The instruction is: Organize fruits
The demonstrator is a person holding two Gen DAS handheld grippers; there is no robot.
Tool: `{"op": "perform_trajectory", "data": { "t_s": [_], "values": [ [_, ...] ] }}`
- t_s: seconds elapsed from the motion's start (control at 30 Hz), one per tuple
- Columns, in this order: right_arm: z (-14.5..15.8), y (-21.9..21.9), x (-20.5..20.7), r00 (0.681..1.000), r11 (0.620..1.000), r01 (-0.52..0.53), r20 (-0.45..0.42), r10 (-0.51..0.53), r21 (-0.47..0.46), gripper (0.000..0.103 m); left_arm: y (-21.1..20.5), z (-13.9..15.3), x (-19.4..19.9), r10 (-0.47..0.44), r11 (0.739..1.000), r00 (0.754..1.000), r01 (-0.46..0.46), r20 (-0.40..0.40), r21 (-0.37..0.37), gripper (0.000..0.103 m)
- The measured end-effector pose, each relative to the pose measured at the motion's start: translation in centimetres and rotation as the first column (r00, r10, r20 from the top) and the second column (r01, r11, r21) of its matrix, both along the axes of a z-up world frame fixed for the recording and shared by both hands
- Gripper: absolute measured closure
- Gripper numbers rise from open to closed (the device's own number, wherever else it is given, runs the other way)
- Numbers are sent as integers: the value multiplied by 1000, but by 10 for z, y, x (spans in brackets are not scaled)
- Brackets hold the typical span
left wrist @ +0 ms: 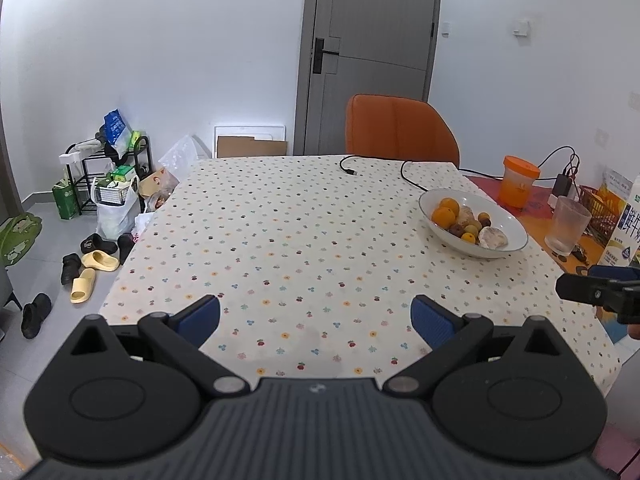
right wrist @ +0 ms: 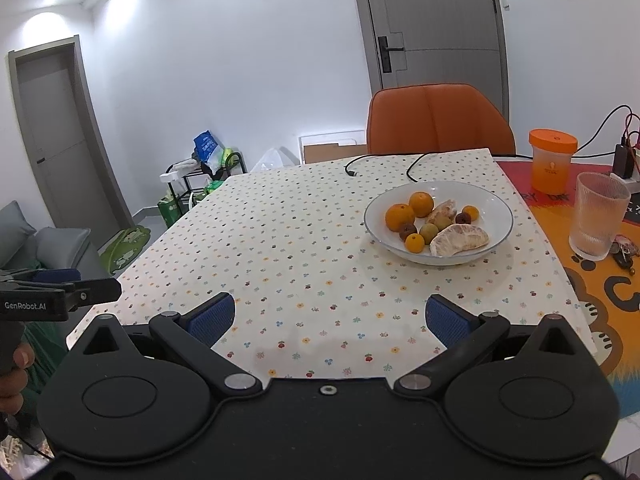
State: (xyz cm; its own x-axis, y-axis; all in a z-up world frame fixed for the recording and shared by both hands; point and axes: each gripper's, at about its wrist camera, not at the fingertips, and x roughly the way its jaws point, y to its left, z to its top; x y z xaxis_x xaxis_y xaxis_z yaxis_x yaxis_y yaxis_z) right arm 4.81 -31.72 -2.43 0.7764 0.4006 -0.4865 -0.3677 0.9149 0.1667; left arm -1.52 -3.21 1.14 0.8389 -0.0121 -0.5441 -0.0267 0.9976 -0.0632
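Observation:
A white bowl (right wrist: 492, 204) sits on the dotted tablecloth at the right, holding oranges (right wrist: 400, 217), small brown and green fruits (right wrist: 431, 231) and peeled pomelo segments (right wrist: 460, 240). It also shows in the left wrist view (left wrist: 514, 226). My right gripper (right wrist: 330, 318) is open and empty, over the table's near edge, short of the bowl. My left gripper (left wrist: 316, 316) is open and empty, left of the bowl. Each gripper shows at the edge of the other's view.
An orange chair (right wrist: 438, 120) stands at the far side. A ribbed glass (right wrist: 596, 216), an orange-lidded cup (right wrist: 552, 164), a milk carton (left wrist: 628, 220) and chargers crowd the right. A black cable (right wrist: 380, 164) lies behind the bowl. Shoes and bags lie on the floor at left.

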Motion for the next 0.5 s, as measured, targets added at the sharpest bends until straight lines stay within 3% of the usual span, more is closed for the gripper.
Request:
{"op": "perform_trajectory", "data": {
  "t_s": [0.5],
  "values": [
    [2, -2, 1, 1000, 1000, 13, 6, -13, 9, 0, 1, 2, 0, 3, 1000, 1000, -3, 5, -8, 2]
  ]
}}
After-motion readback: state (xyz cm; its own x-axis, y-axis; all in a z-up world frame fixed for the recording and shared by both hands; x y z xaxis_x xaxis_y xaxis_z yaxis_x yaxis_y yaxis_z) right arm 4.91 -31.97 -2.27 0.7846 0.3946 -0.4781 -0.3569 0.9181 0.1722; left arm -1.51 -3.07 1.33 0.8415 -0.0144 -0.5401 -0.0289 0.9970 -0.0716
